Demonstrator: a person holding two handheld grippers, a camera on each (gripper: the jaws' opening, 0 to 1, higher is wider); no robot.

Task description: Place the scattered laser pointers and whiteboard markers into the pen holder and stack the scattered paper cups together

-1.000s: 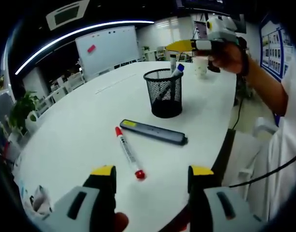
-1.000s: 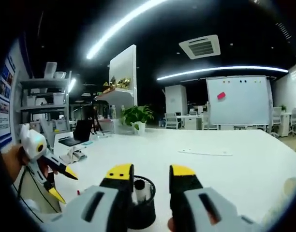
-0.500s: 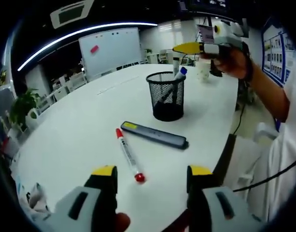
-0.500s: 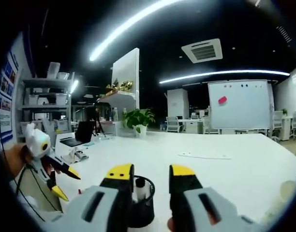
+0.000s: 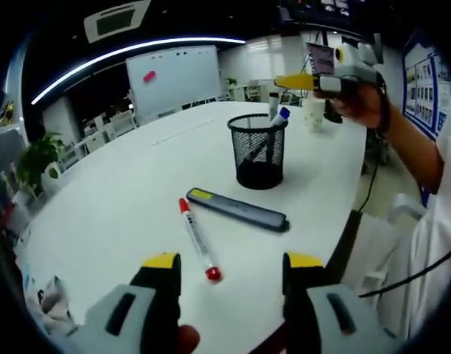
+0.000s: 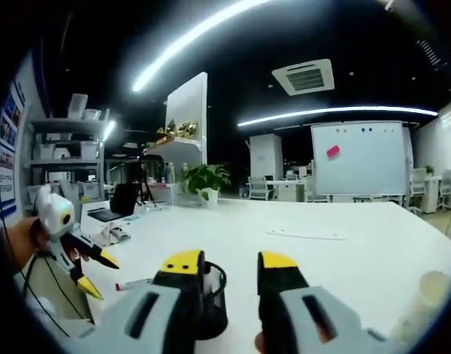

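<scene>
Item inspected: a black mesh pen holder [image 5: 258, 151] standing upright on the white tabletop [image 5: 122, 199], with a blue-capped whiteboard marker [image 5: 278, 119] leaning inside it. Just before it lies a flat grey laser pointer [image 5: 237, 209] with a yellow patch at one end. Nearer the camera lies a red-capped whiteboard marker [image 5: 197, 238], white-barrelled, close to the pointer but apart from it. A paper cup [image 5: 312, 113] stands beyond the holder.

Left hand-held gripper [image 5: 224, 267]: jaws spread and empty, above the near table edge, with the red-capped marker between them in the left gripper view.

Right hand-held gripper [image 6: 231, 267]: jaws parted, nothing between them, held above the pen holder [image 6: 212, 300], whose rim shows beside its left jaw. In the left gripper view it appears at upper right [image 5: 299, 80], gripped by a person's hand [image 5: 362, 103] with the forearm extended over the table edge.

Change since one second ago: the objects lie as before; the right gripper has edged rightward in the left gripper view, and both grippers remain open.
</scene>
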